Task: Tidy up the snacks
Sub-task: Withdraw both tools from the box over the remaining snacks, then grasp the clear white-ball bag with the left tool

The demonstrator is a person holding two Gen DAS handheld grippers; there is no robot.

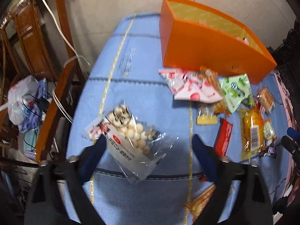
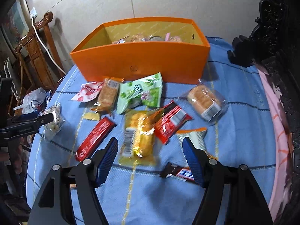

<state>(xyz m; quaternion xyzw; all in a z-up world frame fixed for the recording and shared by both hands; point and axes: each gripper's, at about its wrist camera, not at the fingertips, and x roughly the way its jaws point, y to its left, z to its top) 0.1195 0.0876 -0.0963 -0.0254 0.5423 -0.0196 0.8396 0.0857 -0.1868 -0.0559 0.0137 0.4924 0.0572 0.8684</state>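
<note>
While most of the snacks lie loose on the blue cloth [image 2: 234,131], a few are already in the orange box [image 2: 142,63], so the job looks to be in its early part, with much left to move. Nearest the right gripper [image 2: 150,146], whose jaws are spread wide and hold nothing, a dark chocolate bar [image 2: 180,172] lies by the right finger and a yellow cake pack [image 2: 139,135] sits between the fingertips, just ahead of them. Just beyond lie a long red bar [image 2: 95,138], a red wrapper [image 2: 171,123] and an orange-edged packet [image 2: 193,136] partly hidden behind the right finger. Farther on are a clear-wrapped bun [image 2: 205,103], a green bag [image 2: 140,95], a brown biscuit pack [image 2: 108,95] and a pink-and-white bag [image 2: 88,91], the last three crowded close to the front wall of the box. Off to the left, the left gripper [image 1: 148,140] has its jaws open around a clear bag of white balls [image 1: 127,131]; one finger touches the bag's edge, but the other stands well apart from it, so nothing is pinched, and whether the bag rests fully on the cloth I cannot tell through the blur. Farthest back, inside the box, several wrapped items show above the rim at the rear, too small to name. By my count some ten packs remain outside, and the ball bag and the cake pack seem the likeliest next picks.
</note>
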